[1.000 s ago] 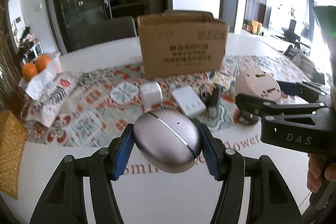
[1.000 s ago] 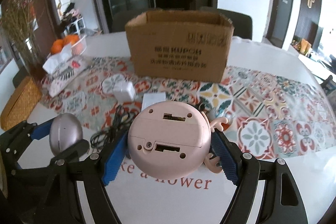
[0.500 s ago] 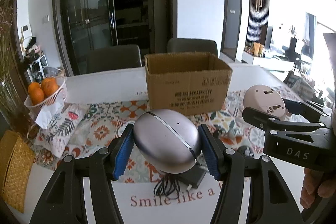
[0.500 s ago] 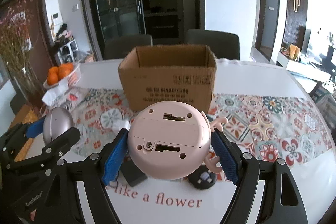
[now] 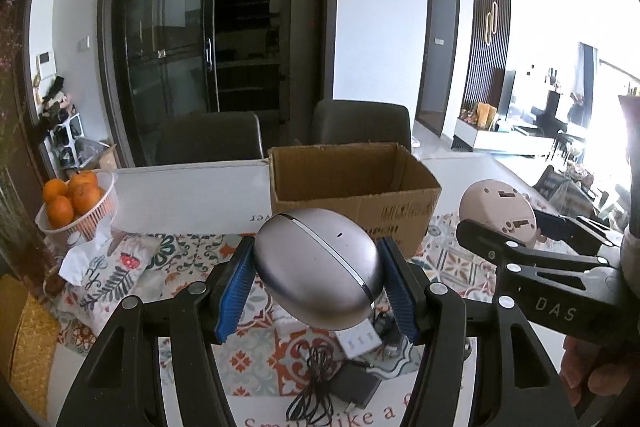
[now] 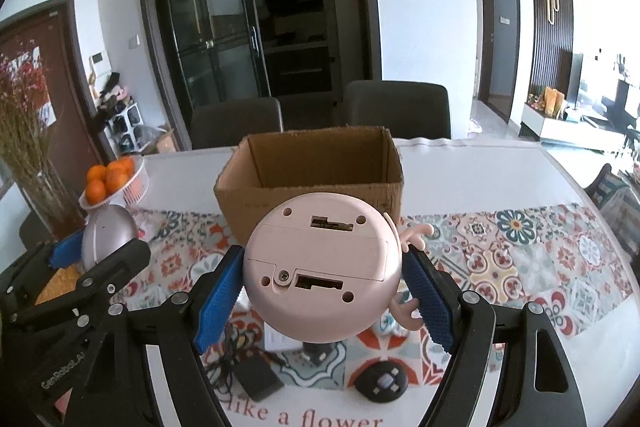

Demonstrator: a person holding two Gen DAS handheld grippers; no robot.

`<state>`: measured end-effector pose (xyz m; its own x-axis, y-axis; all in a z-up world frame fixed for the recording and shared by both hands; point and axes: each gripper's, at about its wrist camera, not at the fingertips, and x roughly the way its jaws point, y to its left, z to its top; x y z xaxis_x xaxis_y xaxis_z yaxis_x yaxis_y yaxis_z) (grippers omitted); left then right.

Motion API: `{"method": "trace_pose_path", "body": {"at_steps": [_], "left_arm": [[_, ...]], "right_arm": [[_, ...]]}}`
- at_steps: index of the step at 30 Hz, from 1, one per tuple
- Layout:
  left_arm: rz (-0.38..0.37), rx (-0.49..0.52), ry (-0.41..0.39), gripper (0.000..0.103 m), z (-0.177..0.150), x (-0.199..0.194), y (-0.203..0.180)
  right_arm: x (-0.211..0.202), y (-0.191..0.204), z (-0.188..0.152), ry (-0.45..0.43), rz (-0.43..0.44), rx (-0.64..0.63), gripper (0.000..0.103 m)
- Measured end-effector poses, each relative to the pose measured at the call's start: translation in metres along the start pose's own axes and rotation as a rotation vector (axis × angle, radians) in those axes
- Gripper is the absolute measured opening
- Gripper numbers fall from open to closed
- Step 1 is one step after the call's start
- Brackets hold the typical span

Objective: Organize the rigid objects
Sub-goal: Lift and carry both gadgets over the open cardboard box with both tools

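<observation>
We have both loads up off the table now: a second ago each claw sat low, level with the front of the cardboard box [image 6: 310, 183], and since then both have risen until we look down past its near rim into the open, seemingly empty interior. Our left gripper [image 5: 316, 287] is closed on the silver egg-shaped case [image 5: 318, 269], its blue pads pressing the two long sides, with the box straight ahead of it and a little to the right. Our right gripper [image 6: 322, 297] is clamped on the pink round toy [image 6: 322, 269], underside turned toward the camera, small pink antler-like arms poking out by the right pad; the box mouth lies directly ahead and just above the toy in that view. Below and behind the claws, the black adapter with cable [image 6: 256, 377], the white charger [image 5: 358, 341] and the black round remote [image 6: 382, 379] lie on the patterned runner [image 6: 520, 259], not yet gathered. We judge the lift clears the box wall, so the next step is likely carrying both items forward and releasing them inside, one at a time to avoid the claws colliding.
</observation>
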<state>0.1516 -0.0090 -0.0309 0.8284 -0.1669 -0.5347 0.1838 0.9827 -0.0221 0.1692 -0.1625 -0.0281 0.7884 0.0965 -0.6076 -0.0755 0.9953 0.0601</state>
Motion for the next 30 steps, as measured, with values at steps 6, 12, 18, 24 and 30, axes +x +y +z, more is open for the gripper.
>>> {"method": "trace_pose_path", "body": {"at_steps": [6, 12, 18, 24, 30], "left_arm": [[-0.003, 0.020, -0.019, 0.060, 0.021, 0.014, 0.000], [-0.012, 0.044, -0.031, 0.060, 0.042, 0.033, 0.000], [-0.032, 0.042, -0.003, 0.060, 0.061, 0.057, 0.000], [-0.042, 0.033, 0.050, 0.060, 0.077, 0.081, 0.000], [-0.049, 0.034, 0.100, 0.060, 0.091, 0.104, 0.001]], "right_arm": [[0.012, -0.002, 0.018, -0.007, 0.001, 0.009, 0.080], [0.028, -0.006, 0.040, 0.004, 0.004, 0.027, 0.080], [0.045, -0.013, 0.062, 0.018, -0.002, 0.036, 0.080], [0.061, -0.015, 0.084, 0.032, -0.009, 0.034, 0.080], [0.079, -0.017, 0.100, 0.064, -0.026, 0.011, 0.080]]}}
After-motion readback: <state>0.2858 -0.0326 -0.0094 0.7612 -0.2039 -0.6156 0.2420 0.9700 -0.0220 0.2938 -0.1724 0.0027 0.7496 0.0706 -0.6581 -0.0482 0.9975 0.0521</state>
